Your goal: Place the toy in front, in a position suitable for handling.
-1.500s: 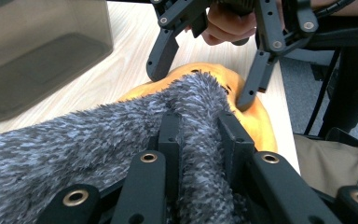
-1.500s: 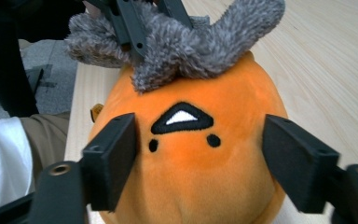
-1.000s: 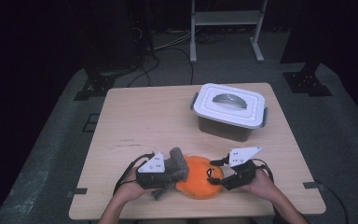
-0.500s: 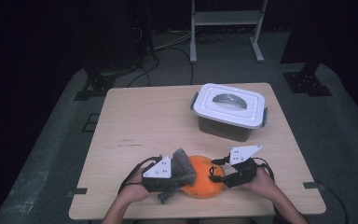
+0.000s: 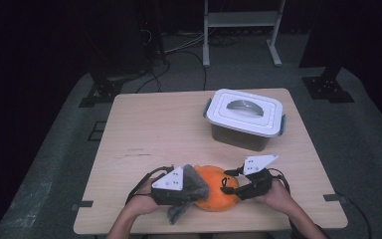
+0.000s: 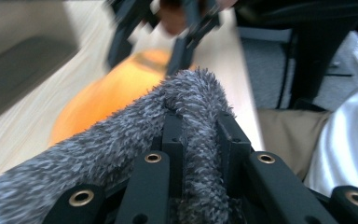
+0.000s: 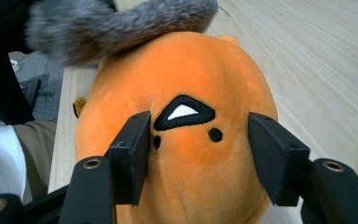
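From above we see the bench (image 5: 149,124), a lidded box (image 5: 245,118) and the orange plush (image 5: 218,193) near its front edge. Our right claw (image 7: 198,154) pinches the plush's embroidered face; our left claw (image 6: 199,140) is clamped on grey fur (image 6: 121,140).

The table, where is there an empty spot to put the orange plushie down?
The table's whole left and middle stretch is bare, bordered by the far edge, the left edge and the lidded box. The near edge is crowded: orange plushie, grey furry tail, and both hand-held grippers, left and right.
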The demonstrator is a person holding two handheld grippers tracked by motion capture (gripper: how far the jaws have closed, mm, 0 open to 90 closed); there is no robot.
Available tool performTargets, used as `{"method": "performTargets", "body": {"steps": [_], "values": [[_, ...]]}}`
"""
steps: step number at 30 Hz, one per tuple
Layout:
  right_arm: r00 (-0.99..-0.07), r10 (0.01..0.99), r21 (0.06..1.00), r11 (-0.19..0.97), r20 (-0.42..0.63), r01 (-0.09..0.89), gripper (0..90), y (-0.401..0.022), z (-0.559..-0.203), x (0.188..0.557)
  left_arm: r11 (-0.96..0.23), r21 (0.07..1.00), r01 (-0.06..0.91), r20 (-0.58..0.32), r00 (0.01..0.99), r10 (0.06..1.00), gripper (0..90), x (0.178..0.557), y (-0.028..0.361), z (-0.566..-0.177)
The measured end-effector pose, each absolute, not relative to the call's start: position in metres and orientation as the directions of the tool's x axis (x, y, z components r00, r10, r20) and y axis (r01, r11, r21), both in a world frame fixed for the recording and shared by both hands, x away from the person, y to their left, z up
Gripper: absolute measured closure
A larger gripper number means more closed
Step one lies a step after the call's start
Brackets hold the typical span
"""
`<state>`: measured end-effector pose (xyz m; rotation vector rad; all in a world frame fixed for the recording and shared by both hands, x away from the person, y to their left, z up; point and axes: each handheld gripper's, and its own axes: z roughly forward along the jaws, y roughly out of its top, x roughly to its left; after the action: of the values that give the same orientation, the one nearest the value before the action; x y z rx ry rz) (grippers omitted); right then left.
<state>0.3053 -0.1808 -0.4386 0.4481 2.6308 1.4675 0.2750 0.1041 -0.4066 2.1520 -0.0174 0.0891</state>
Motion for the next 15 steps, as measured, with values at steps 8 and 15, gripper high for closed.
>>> {"method": "performTargets", "body": {"steps": [8,15], "values": [[-0.955,0.293,0.842,0.502,0.046,0.194,42.1,-0.182,-0.439,0.306,-0.603,0.797,-0.044,0.086,0.995,0.04,76.3,0.281,0.109,-0.418],[-0.956,0.292,0.842,0.506,0.04,0.19,42.2,-0.182,-0.439,0.305,-0.614,0.789,0.038,0.066,0.987,0.146,76.3,0.291,0.144,-0.425]]}}
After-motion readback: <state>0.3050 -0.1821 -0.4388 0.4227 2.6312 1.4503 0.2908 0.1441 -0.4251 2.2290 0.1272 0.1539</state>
